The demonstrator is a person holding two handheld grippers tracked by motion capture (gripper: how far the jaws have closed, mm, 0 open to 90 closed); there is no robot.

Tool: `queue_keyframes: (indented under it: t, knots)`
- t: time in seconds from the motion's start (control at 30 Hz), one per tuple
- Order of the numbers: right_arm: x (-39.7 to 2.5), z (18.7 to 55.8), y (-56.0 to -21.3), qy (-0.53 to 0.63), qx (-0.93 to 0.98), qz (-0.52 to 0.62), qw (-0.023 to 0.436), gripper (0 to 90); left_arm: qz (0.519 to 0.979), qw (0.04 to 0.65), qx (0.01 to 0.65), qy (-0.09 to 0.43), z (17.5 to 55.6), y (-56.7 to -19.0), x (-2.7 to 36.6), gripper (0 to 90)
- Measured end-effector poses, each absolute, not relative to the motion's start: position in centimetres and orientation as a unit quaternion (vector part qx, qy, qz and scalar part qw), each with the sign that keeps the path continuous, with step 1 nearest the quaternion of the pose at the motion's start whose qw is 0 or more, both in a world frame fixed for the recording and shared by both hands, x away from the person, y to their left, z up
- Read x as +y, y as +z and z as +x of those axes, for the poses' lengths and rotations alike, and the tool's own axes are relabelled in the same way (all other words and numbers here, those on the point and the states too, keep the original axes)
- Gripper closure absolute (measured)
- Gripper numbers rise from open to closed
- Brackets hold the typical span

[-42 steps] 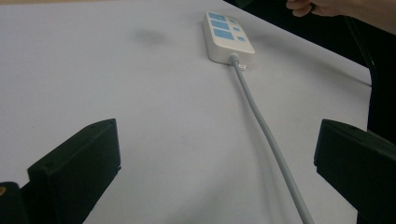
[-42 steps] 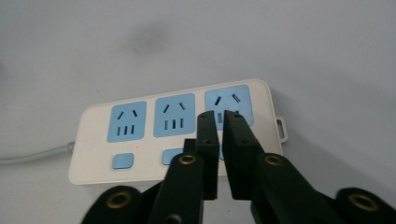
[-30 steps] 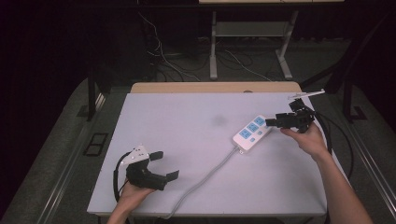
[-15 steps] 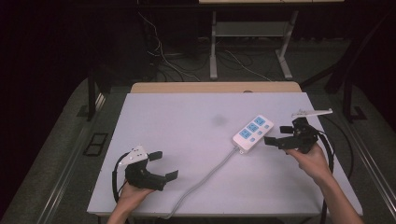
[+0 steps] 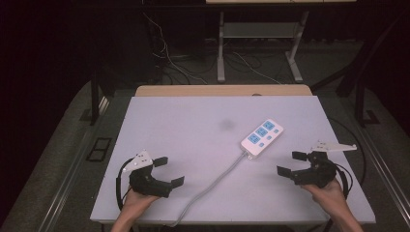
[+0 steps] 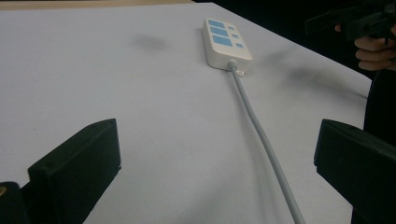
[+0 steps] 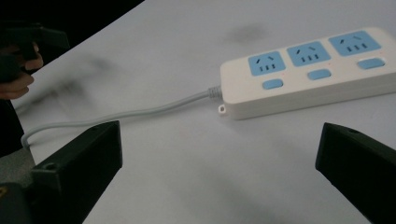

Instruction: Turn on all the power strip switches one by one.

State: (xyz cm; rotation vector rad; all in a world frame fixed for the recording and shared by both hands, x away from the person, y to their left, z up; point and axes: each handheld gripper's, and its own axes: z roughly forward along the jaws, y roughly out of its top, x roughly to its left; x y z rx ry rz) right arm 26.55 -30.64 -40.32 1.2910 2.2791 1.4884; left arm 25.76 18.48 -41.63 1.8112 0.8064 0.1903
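The power strip (image 5: 261, 137) lies flat on the table (image 5: 193, 125), right of centre, long axis diagonal, cord (image 5: 220, 179) trailing toward the near edge. The right gripper (image 5: 293, 163) is nearer, jaws wide apart, holding nothing. The left gripper (image 5: 169, 170) is likewise spread and unladen.
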Motion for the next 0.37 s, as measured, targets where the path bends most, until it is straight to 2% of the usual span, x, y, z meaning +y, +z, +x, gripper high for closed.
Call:
queue_keyframes:
  t: [0.37]
  knots:
    - [-30.0,24.8,-42.0,0.493,0.761,0.418,0.060,0.4,0.766,0.541,0.339,0.077,25.9,-41.7,18.5,0.0]
